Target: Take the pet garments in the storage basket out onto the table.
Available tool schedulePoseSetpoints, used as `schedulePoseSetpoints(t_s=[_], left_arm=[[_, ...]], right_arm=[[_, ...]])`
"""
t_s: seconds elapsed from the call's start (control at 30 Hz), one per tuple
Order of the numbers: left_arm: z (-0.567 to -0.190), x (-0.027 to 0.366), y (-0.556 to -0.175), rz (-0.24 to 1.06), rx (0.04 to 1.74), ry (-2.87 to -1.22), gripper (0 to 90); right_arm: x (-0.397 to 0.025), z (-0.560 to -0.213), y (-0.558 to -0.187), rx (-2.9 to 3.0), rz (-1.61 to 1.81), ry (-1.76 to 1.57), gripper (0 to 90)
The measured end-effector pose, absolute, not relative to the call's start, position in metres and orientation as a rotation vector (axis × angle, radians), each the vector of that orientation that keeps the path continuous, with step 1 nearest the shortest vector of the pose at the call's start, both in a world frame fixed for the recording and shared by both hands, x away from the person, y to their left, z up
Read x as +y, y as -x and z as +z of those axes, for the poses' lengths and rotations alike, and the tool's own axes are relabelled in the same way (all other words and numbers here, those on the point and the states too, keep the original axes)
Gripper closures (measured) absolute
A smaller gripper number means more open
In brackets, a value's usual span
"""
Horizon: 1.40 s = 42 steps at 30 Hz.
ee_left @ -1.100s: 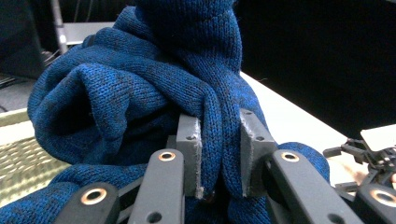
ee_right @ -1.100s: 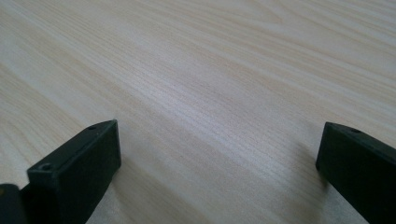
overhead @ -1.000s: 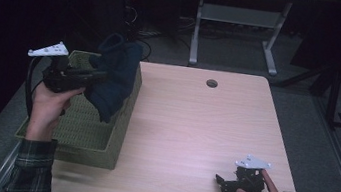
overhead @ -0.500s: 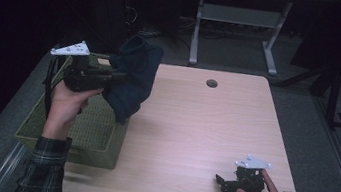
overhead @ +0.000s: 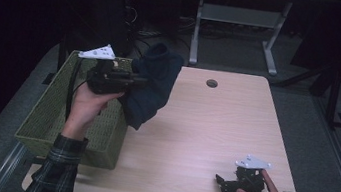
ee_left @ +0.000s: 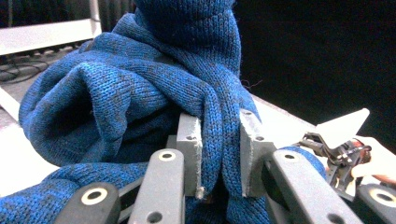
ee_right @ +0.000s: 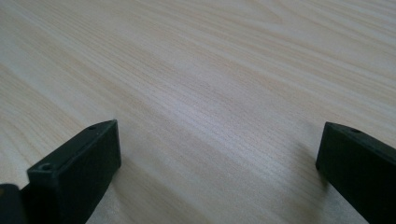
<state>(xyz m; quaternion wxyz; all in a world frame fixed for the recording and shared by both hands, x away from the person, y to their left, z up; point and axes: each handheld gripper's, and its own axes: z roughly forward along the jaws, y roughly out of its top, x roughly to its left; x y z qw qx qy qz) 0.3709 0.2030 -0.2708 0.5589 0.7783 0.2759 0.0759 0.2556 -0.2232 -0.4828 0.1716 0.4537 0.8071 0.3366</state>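
Dim room, pale wood table (overhead: pixel 192 144). Left gripper (overhead: pixel 136 78) clamps a fold of blue knit sweater (overhead: pixel 152 86), which hangs lengthwise over the table's left edge, just beside the green basket (overhead: pixel 55 110). Right gripper (overhead: pixel 227 182), jaws apart, rests well off. Since a second ago: sweater lifted out, carried tableward.

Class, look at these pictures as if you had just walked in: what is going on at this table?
A person holds a gripper in each hand. The left gripper is shut on a fold of a blue knitted garment, holding it in the air above the edge of a green basket and the wooden table. The right gripper rests open on the table near the front right, holding nothing.
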Motion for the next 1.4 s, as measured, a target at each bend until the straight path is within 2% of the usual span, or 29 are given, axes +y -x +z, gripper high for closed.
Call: schedulePoseSetpoints(t_s=[0.6, 1.4], left_arm=[[-0.295, 0.135, -0.385, 0.094, 0.586, -1.893, 73.4], [-0.356, 0.062, -0.392, 0.019, 0.583, -2.03, 73.3]], right_arm=[[-0.223, -0.483, -0.255, 2.291, 0.957, -1.289, 0.0], [-0.224, -0.483, -0.255, 2.294, 0.955, -1.282, 0.0]])
